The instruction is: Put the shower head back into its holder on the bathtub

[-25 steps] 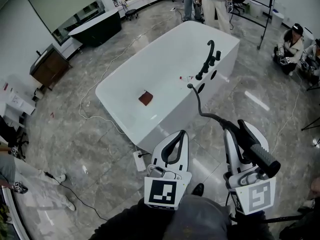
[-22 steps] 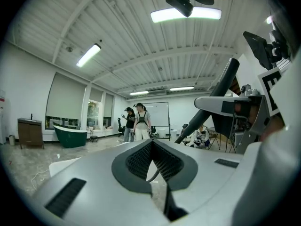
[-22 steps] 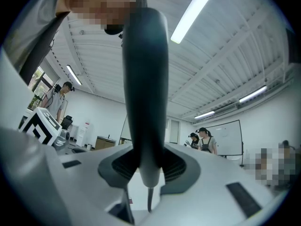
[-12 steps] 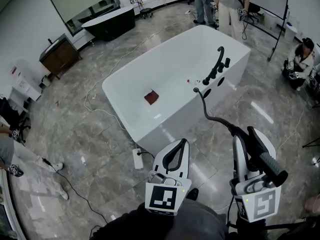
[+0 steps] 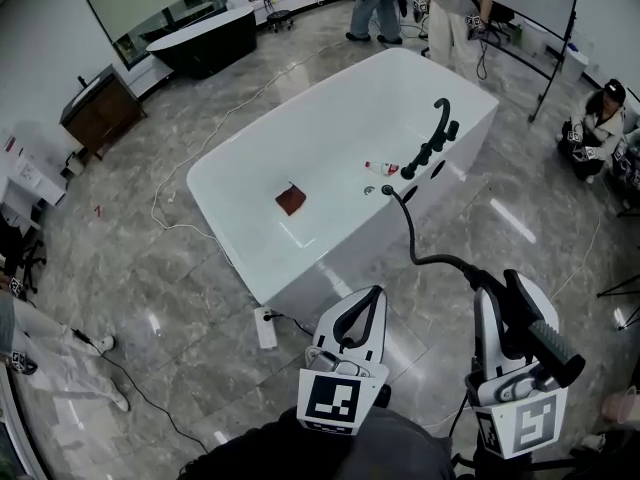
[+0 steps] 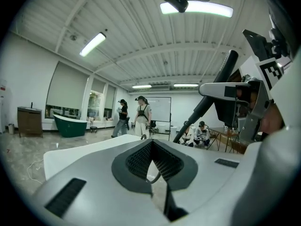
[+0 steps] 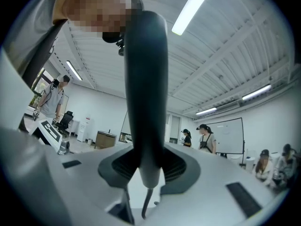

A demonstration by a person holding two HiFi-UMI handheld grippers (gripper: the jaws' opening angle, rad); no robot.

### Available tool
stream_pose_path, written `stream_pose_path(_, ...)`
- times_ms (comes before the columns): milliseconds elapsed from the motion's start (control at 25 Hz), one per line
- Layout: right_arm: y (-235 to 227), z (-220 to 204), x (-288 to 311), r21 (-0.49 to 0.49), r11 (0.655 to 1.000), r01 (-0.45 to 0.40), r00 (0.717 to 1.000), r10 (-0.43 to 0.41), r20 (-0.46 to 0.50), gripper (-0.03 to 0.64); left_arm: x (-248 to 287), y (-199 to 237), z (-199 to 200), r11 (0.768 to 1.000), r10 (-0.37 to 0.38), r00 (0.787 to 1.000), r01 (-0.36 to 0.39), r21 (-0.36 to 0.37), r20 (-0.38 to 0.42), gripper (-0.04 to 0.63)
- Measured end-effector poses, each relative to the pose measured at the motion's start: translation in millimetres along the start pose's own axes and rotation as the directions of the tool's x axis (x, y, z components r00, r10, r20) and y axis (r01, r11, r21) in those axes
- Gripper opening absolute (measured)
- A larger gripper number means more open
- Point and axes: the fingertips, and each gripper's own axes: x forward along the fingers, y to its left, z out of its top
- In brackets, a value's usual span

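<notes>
While the right gripper [image 5: 500,290] at the lower right of the head view is clamped on the black shower head [image 5: 545,340], the left gripper [image 5: 370,296] beside it has its jaws together on nothing, and the white bathtub [image 5: 300,268] lies well apart at upper centre. Its holder, somewhere by the black faucet [image 5: 433,136], is too small to pick out, so a hasty approach could miss it. The hose [image 5: 413,233] might also snag and twist the smooth handle in the grip.
</notes>
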Motion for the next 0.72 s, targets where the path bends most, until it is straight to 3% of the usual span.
stream_pose_path(720, -2.6, -12.7, 107.5, 0.009, 0.999, 0.032, 0.999, -0.032, -0.026, 0.129, 74.2, 83.8, 1.4, 0.999, -0.041, 0.999, 0.041, -0.023, -0.011, 0.003)
